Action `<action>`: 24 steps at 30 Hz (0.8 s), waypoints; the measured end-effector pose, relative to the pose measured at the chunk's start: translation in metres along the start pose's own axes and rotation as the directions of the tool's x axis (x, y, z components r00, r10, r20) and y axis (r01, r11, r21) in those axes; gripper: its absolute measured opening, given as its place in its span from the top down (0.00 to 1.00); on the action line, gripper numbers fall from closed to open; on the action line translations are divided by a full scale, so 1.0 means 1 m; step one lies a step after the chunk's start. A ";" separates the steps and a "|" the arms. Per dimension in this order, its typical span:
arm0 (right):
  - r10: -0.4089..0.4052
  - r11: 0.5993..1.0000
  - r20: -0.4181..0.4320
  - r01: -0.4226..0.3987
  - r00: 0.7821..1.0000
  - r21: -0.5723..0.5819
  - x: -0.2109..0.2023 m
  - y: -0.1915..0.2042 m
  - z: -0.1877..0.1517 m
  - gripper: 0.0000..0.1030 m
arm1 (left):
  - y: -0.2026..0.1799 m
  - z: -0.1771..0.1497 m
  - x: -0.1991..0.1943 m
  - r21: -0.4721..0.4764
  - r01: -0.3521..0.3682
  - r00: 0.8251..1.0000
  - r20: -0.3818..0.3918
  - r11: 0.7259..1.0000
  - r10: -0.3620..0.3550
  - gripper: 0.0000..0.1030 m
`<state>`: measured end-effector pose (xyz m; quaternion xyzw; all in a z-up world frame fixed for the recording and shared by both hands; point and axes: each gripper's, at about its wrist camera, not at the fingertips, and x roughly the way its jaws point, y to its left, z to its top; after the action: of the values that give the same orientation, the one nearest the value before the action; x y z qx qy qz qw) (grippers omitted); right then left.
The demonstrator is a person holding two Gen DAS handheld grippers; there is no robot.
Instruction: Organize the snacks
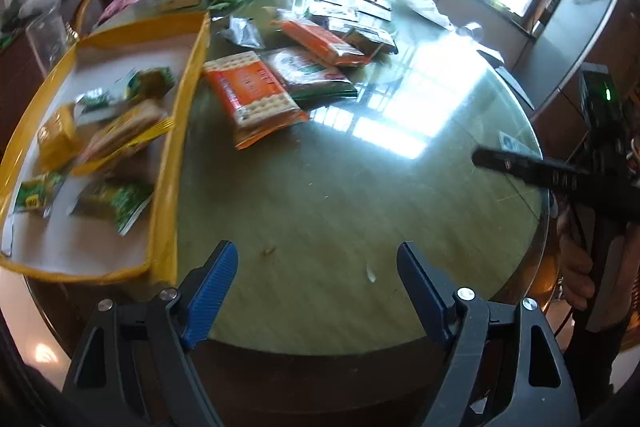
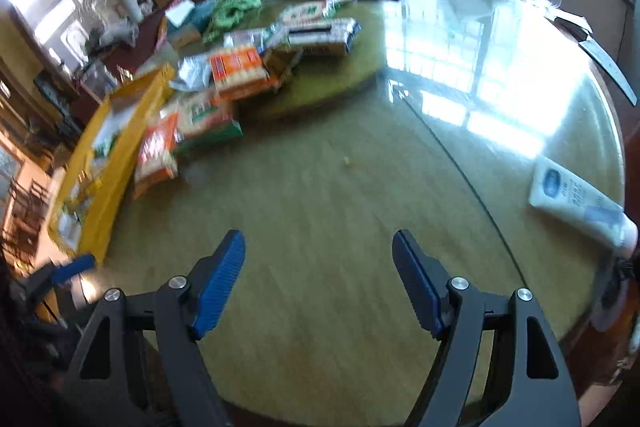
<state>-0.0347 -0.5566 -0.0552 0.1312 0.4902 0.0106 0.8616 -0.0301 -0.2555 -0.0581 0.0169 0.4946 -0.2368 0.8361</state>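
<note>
The left gripper has its two blue fingers wide apart, and nothing is between them. The right gripper is wide apart too and holds nothing. Both hang over a bare part of the table.

The biggest thing is the round table with a shiny glass top. Bright window light shines on it.

Next is the yellow tray at the left edge of the table. Small yellow and green snack packs lie inside it, a bit blurry.

Just beside the tray, on the table, lies an orange cracker pack. A pack with green edges touches it, and another orange pack lies behind that one. More snack packs sit farther back.

A white tube lies near the right edge of the table, well away from the snacks.

A hand holds the right gripper's handle beyond the table edge.

A tiny crumb lies on the table near the left gripper's fingers.
</note>
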 end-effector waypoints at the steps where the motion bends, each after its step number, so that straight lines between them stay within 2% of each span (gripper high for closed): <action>1: -0.011 1.000 -0.016 0.011 1.000 -0.012 -0.001 0.000 -0.004 0.26 | 0.001 0.002 -0.002 -0.007 0.002 1.000 0.002 1.000 -0.002 0.20; 3: -0.003 0.999 -0.048 0.001 0.999 -0.035 0.001 0.006 -0.008 0.26 | -0.005 0.007 -0.003 0.003 0.007 1.000 0.012 1.000 -0.007 0.20; 5: -0.008 0.998 -0.042 0.006 0.999 -0.066 0.000 0.016 -0.009 0.26 | -0.012 0.011 -0.002 0.017 -0.018 1.000 0.002 1.000 0.018 0.20; 7: -0.069 0.994 -0.034 0.066 0.997 -0.090 -0.003 0.026 -0.011 0.26 | -0.016 0.012 -0.004 0.026 -0.010 1.000 -0.004 1.000 0.010 0.20; 10: -0.099 0.991 -0.012 0.098 0.995 -0.095 -0.010 0.039 -0.013 0.26 | -0.015 0.011 -0.004 0.021 -0.048 0.998 -0.037 0.999 0.049 0.20; 13: -0.145 0.980 0.012 0.146 0.989 -0.133 -0.014 0.056 -0.017 0.26 | -0.011 0.008 -0.012 -0.002 -0.026 0.999 -0.044 1.000 0.026 0.20; 16: -0.135 0.982 -0.002 0.134 0.991 -0.135 -0.012 0.068 -0.020 0.26 | -0.008 0.005 -0.017 -0.002 -0.050 0.999 -0.019 0.999 0.050 0.20; 19: -0.177 0.980 -0.016 0.175 0.984 -0.095 -0.007 0.075 -0.019 0.26 | -0.005 0.002 -0.016 -0.006 -0.084 0.996 -0.006 0.996 0.084 0.20; 21: -0.199 0.976 -0.018 0.197 0.980 -0.093 -0.005 0.083 -0.020 0.26 | -0.002 0.000 -0.014 -0.011 -0.135 0.991 0.001 0.991 0.135 0.20; 24: -0.231 0.970 -0.025 0.229 0.973 -0.081 -0.005 0.089 -0.022 0.26 | 0.000 0.001 -0.011 -0.016 -0.146 0.989 -0.010 0.989 0.146 0.20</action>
<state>-0.0460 -0.4671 -0.0406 0.0398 0.5158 -0.0681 0.8530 -0.0340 -0.2517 -0.0488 0.0471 0.4977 -0.1705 0.8491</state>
